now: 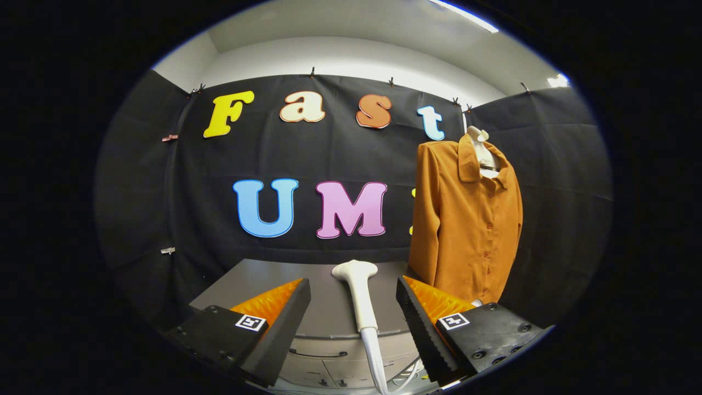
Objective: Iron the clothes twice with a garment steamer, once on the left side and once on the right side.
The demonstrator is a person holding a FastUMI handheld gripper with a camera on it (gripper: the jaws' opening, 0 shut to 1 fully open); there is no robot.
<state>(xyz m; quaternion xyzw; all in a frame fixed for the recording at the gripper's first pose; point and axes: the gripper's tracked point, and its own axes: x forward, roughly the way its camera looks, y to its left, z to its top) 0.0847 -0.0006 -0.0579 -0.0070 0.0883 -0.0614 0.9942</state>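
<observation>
Jaws apart flank smooth steamer (pixel 359 296), untouched.

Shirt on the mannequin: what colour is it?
Plain rust-orange shirt, clearest in the gripper view, beyond the open gripper.

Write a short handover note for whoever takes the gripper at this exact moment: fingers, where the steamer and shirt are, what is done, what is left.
Gripper: fingers open, holding nothing, one on each side of the steamer's handle, not touching it.
Steamer: white, lying on the grey table between and just ahead of the fingers, head pointing away toward the wall, hose trailing back below the fingers.
Shirt: brown, buttoned, hanging on a white form beyond the fingers, off to the side of the table.
Done: by how things lie, nothing yet; the steamer is not picked up.
Left: close on the handle, lift it, steam the shirt's left side once, then its right side once.
</observation>
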